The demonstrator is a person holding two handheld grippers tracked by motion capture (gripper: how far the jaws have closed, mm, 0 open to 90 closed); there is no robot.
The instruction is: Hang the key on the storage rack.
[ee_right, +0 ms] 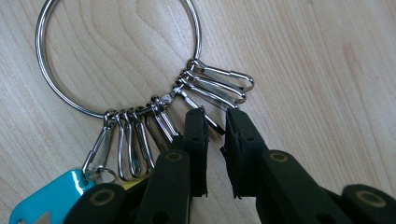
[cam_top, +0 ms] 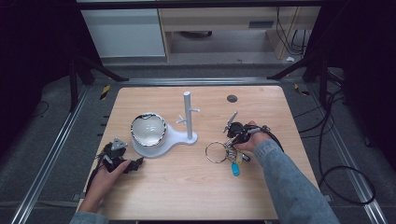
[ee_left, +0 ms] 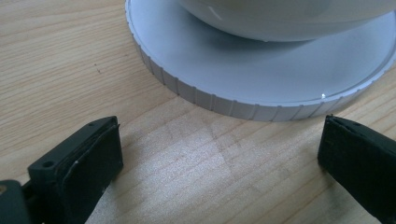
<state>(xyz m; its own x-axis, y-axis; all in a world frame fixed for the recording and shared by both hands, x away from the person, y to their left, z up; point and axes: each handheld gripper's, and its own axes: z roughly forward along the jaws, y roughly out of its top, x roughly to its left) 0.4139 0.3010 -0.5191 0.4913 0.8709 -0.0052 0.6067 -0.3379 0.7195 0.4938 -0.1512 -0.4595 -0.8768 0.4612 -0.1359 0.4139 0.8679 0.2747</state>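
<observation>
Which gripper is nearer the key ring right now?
Right. The right gripper sits at the key ring, its jaws around one of the ring's clips. The left gripper rests far across the table, open beside the white stand's base.

Even overhead light fell on the wooden table [cam_top: 187, 182], while the room around it stayed very dark, almost black at both sides. The high view was soft and low in detail. A bright glare sat on the bowl [cam_top: 148, 129]. In the left gripper view the white stand base [ee_left: 261, 70] glowed pale with one small glint at its rim, and the near jaws were slightly blurred. The right gripper view was sharp; the metal key ring [ee_right: 56, 88] carried thin highlights and cast faint shadows.
</observation>
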